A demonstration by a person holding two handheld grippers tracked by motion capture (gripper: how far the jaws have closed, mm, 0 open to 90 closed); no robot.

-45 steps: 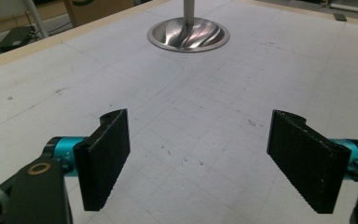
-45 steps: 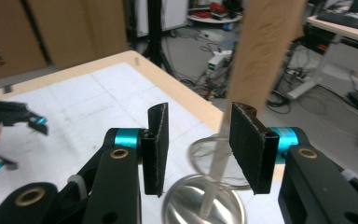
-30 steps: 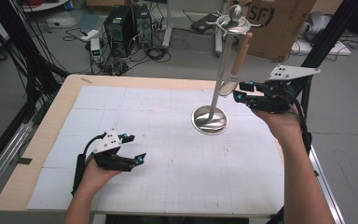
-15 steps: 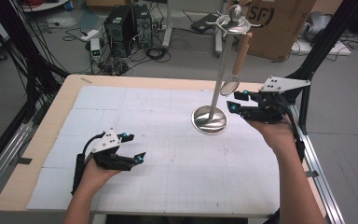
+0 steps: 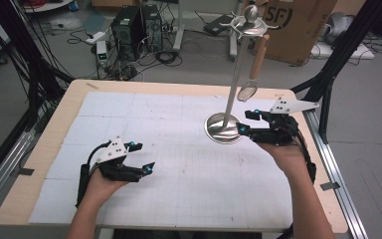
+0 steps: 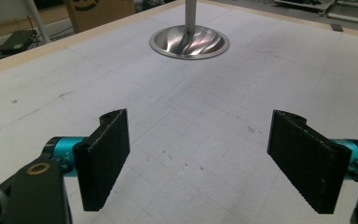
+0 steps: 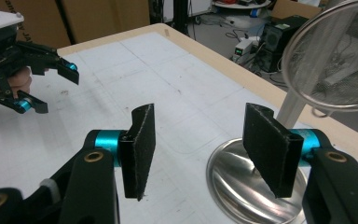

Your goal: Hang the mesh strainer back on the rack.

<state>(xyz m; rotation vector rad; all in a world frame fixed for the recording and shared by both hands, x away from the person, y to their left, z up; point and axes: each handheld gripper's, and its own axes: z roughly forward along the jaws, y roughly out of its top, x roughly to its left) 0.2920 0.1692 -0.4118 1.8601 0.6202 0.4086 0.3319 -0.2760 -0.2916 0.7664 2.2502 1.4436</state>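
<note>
Right gripper (image 5: 245, 122): held in the person's right hand (image 5: 284, 152) at the right side of the table (image 5: 49, 132), jaws spread apart with nothing between them, tips pointing left at the round base (image 5: 223, 129) of a metal stand (image 5: 235, 79). In the right gripper view (image 7: 198, 147) the two black pads (image 7: 140, 147) stand well apart, and the shiny base (image 7: 242, 186) lies just beyond and below them.

Left gripper (image 5: 142, 157): held in the left hand (image 5: 102, 181) near the left front of the table, jaws likewise spread and empty, resting low over the white gridded mat (image 5: 179, 164). In the left gripper view (image 6: 198, 161) its pads frame bare mat, with the stand base (image 6: 189, 43) far ahead. The same gripper appears at the upper left of the right gripper view (image 7: 30, 77).

Stand: an upright pole rising from the base to a hooked top at the far right of the table. A small mesh strainer (image 5: 248, 92) with a wooden handle (image 5: 257, 57) hangs from a hook beside the pole, above the base, clear of the table. Its mesh bowl (image 7: 335, 60) fills the upper right of the right gripper view, above the right jaw.

Background: cardboard box (image 5: 298, 25), computer towers (image 5: 137, 25) and cables on the floor beyond the table.
</note>
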